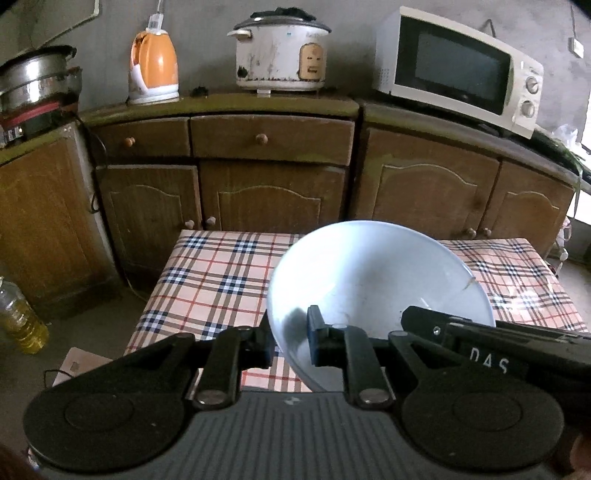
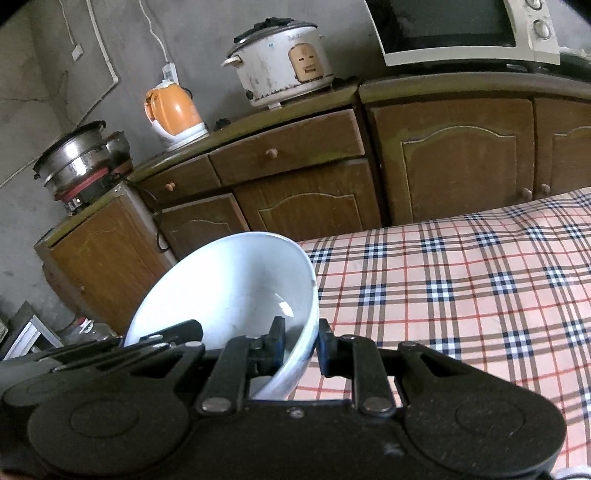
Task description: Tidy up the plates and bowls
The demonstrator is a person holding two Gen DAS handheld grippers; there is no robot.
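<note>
Left gripper (image 1: 291,341) and right gripper (image 2: 299,345) clamp bowl (image 1: 373,273) rim.

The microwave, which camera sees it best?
The left wrist view: the whole microwave shows, door and both knobs, on the cabinet. The right wrist view shows only its bottom part, cut off by the top edge.

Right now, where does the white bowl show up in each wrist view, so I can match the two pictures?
Left wrist view: the white bowl sits lower centre-right, tilted, its left rim clamped by the left hand-held gripper.
Right wrist view: the white bowl sits lower centre-left, its right rim clamped by the right hand-held gripper.
Shared landmark: the rice cooker on the cabinet top.
</note>
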